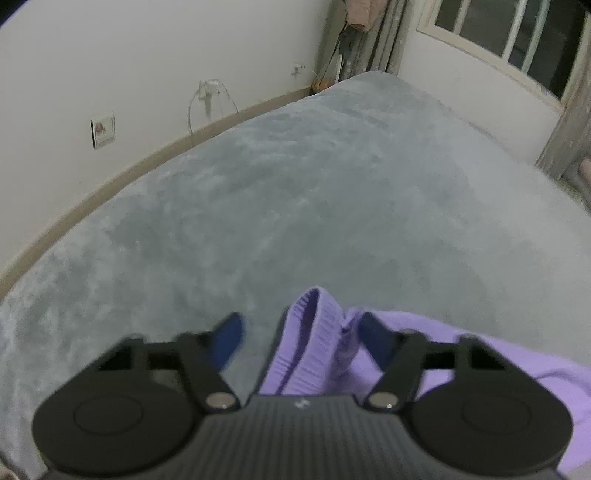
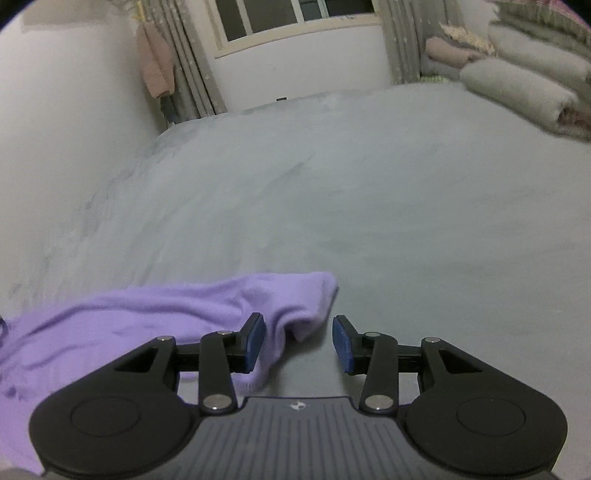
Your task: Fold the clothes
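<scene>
A lilac knit garment (image 1: 480,369) lies on the grey bed cover (image 1: 295,192) at the near edge. In the left wrist view its ribbed hem (image 1: 306,332) stands up in a fold between the blue pads of my left gripper (image 1: 303,341); the jaws are apart, and the left pad is clear of the cloth. In the right wrist view the same garment (image 2: 147,317) spreads to the left, and one corner (image 2: 306,306) reaches in between the pads of my right gripper (image 2: 298,343). Those jaws stand open too, with a gap on the right side of the cloth.
The bed cover (image 2: 369,203) stretches far ahead of both grippers. A white wall with sockets (image 1: 103,129) runs along its left side. Rolled blankets (image 2: 524,85) are stacked at the far right corner. A window (image 2: 295,14) and curtains (image 2: 184,66) stand beyond the bed.
</scene>
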The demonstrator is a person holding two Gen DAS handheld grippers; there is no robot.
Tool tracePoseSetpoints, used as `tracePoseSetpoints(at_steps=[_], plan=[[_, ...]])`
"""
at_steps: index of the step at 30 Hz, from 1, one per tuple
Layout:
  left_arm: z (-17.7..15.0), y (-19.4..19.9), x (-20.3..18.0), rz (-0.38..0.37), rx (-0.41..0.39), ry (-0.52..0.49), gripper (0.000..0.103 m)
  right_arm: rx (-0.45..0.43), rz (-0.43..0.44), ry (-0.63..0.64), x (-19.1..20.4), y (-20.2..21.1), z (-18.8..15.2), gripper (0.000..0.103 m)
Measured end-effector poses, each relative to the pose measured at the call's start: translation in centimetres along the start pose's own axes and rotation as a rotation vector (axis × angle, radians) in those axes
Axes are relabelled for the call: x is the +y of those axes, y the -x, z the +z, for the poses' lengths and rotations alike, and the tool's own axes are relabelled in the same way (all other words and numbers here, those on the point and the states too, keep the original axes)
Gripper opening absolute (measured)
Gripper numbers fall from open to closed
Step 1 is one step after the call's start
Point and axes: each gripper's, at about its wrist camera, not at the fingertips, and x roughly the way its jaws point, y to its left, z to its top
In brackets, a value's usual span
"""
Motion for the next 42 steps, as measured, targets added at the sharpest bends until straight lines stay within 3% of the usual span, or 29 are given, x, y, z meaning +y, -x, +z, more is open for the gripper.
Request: tracePoseSetpoints(at_steps=[1,2,4,5,8,15,20,23,24,26,28,31,35,38,42], plan=[[-0.2,-0.1,-0.5,0.025,-0.007,-0.045,0.038,0.011,0.01,-0.013,-0.1,-0.8,0.0,0.039],[-0.3,-0.2,-1.0,0.049,-0.015,-0.088,0.019,0.022,0.02,-0.026,-0.1,-1.5,0.1,0.036],[-0.2,0.0,-1.4,0.063,-0.034,-0.118,0.01,0.021,0.007,0.017,0.5,-2.4,0.0,0.012],[0.0,0.1,-1.5,0.07,-0.05,-0.127,0.006,0.008,-0.014,0.062,1.0,-2.5,0.0,0.011],[1.2,0.9,-1.3,0.102,-0.15,-0.173,0.005,-0.11,-0.106,0.197,2.5,-0.5,0.0,0.01],[4.6,3.1,-3.0,0.038,-0.25,-0.169,0.005,-0.348,-0.33,0.415,5.3,4.4,1.7,0.009],[6.0,2.2,-5.4,0.076,-0.271,-0.224,0.005,-0.405,-0.421,0.478,6.8,3.7,2.3,0.009],[5.8,0.5,-7.0,0.113,-0.246,-0.298,0.007,-0.36,-0.433,0.467,6.6,1.6,2.2,0.009],[5.6,-0.3,-7.3,0.13,-0.217,-0.319,0.012,-0.334,-0.435,0.458,6.4,0.7,2.1,0.009],[5.2,-2.0,-7.7,0.162,-0.16,-0.356,0.018,-0.237,-0.454,0.428,5.9,-1.8,1.9,0.009],[5.4,-1.7,-6.6,0.167,-0.153,-0.296,0.018,-0.165,-0.493,0.431,5.3,-3.5,1.2,0.01],[5.6,-0.6,-4.5,0.117,-0.135,-0.206,0.018,-0.194,-0.506,0.425,4.6,-2.4,0.4,0.01],[4.5,0.7,-3.6,0.078,-0.098,-0.226,0.018,-0.219,-0.361,0.232,3.1,0.1,1.1,0.011],[3.4,0.5,-3.4,0.048,-0.041,-0.232,0.018,-0.214,-0.373,0.218,2.3,1.4,0.7,0.012],[0.7,-0.2,-4.7,0.126,-0.021,-0.339,0.018,-0.16,-0.379,0.141,0.3,1.8,0.3,0.018]])
